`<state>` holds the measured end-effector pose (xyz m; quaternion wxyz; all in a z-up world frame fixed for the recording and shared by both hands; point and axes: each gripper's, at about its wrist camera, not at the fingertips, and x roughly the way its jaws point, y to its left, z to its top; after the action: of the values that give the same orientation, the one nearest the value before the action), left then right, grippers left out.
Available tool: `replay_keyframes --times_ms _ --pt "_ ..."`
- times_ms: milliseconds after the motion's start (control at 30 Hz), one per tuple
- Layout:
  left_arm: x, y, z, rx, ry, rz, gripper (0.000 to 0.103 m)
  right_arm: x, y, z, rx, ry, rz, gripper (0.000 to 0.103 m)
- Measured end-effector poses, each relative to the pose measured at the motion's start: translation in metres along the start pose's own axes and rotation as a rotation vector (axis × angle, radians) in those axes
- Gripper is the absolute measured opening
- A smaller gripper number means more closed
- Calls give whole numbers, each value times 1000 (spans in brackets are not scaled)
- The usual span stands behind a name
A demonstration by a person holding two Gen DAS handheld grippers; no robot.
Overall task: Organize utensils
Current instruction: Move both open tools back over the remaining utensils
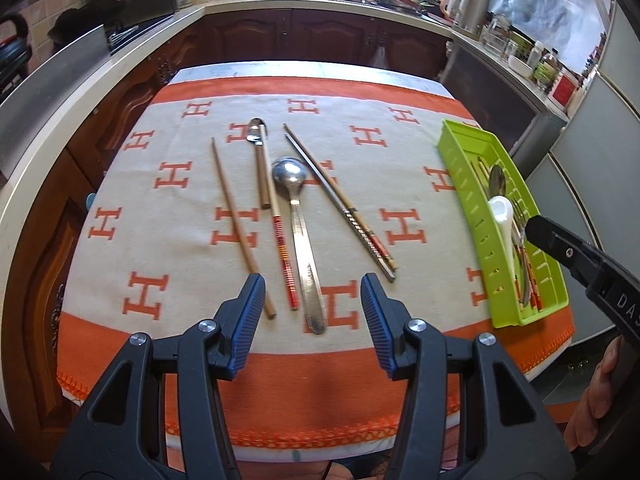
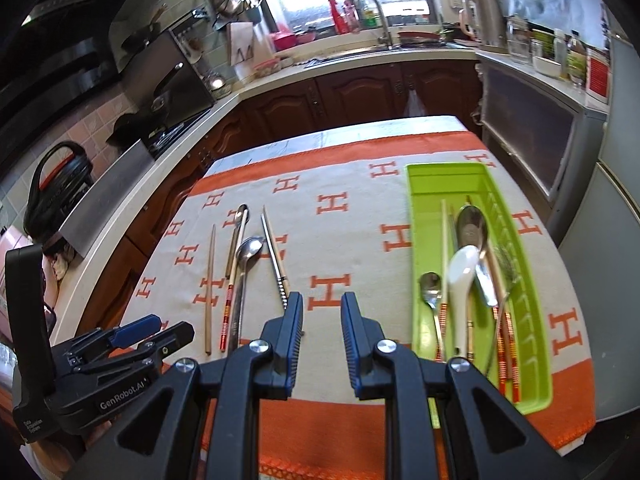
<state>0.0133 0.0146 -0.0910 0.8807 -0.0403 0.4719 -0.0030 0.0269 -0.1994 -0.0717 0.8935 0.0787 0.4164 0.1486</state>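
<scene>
Left wrist view: the loose utensils are seen laid roughly parallel on a woven cloth (image 1: 360, 184) of cream and orange printed with orange H shapes. A plain wooden chopstick (image 1: 240, 224) lies toward 9 o'clock of the group. Beside it a chopstick with red and orange banding (image 1: 280, 240) lies just beside a short wood-handled spoon (image 1: 260, 160); whether they touch cannot be told. A large steel spoon (image 1: 300, 240), smooth and reflective, lies at the centre, bowl toward 12 o'clock. A pair of chopsticks with ridged metal and patterned ends (image 1: 340, 200) lies slanted toward 3 o'clock. The left gripper (image 1: 313, 312) is held above the near ends of these, its ribbed blue pads spread with nothing between them. At 3 o'clock a lime-green slotted plastic tray (image 1: 464, 176) holds a white ceramic spoon (image 1: 500, 212) and other cutlery; the black tip of the right gripper (image 1: 552, 236) is seen at its near right side.

Right wrist view: the right gripper (image 2: 322, 320) is seen over bare cloth (image 2: 360, 240) between the loose utensils and the tray (image 2: 440, 176), its jaws narrowly apart and pinching nothing. In the tray the white spoon (image 2: 462, 280), steel spoons (image 2: 472, 228) and banded chopsticks (image 2: 506, 340) are piled lengthwise. The left gripper (image 2: 136, 330) appears at 8 o'clock. Dark wooden cabinets (image 2: 340, 96) and a pale countertop surround the table.
</scene>
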Motion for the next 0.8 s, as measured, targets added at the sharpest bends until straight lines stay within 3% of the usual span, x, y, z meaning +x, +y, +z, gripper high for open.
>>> replay_keyframes --times_ms 333,800 --pt "17 34 2 -68 11 2 47 35 32 10 -67 51 25 19" --pt "64 71 13 -155 57 1 47 132 44 29 -167 199 53 19"
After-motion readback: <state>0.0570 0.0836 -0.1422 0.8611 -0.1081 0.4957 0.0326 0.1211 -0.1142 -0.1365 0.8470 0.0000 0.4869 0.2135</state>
